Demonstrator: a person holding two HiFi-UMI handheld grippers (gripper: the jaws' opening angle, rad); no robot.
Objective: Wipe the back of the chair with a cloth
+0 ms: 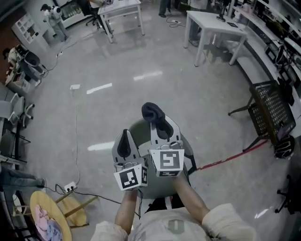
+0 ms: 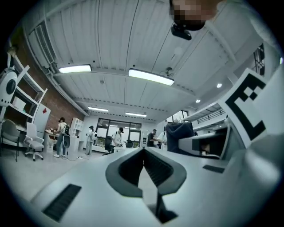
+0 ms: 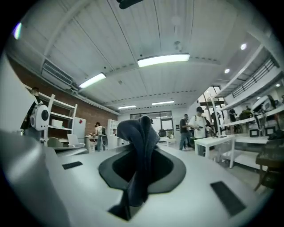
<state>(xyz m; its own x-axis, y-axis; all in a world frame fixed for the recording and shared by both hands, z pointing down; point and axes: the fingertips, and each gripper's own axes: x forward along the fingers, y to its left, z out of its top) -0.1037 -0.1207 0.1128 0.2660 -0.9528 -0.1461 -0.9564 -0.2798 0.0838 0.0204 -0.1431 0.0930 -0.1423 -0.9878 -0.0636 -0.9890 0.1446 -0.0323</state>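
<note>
- The grey floor [image 1: 197, 99] is polished and takes up most of the room. It is open on the far and left sides of the person.
- Two white tables stand far off, one [image 1: 217, 29] to the far right and one [image 1: 123, 9] at the far centre. Both are well apart from the grippers.
- A black mesh chair [image 1: 269, 113] stands at the right. A red strip [image 1: 228, 160] runs along the floor between it and the person.
- On the near left, a yellow stool [image 1: 46, 217] lies tipped beside a power strip [image 1: 69, 187], and a thin cable trails away to the far side.
- People [image 3: 190, 128] stand at benches far off, and a shelf [image 3: 60, 117] lines the brick wall on the left.
- A rounded grey-green chair part [image 1: 140, 128] sits directly below both grippers. Whether it is the seat or the back cannot be told.
- The right gripper [image 1: 160, 123] has its jaws clamped on a dark cloth [image 1: 153, 112].
- The cloth bunches up beyond the jaw tips on the far side and also hangs down between the jaws.
- The cloth lies over the far edge of the chair part. Whether the two are touching cannot be told.
- The left gripper [image 1: 124, 136] is just beside the right one, on its left, over the left edge of the chair part.
- Its jaws are together with nothing between them.
</note>
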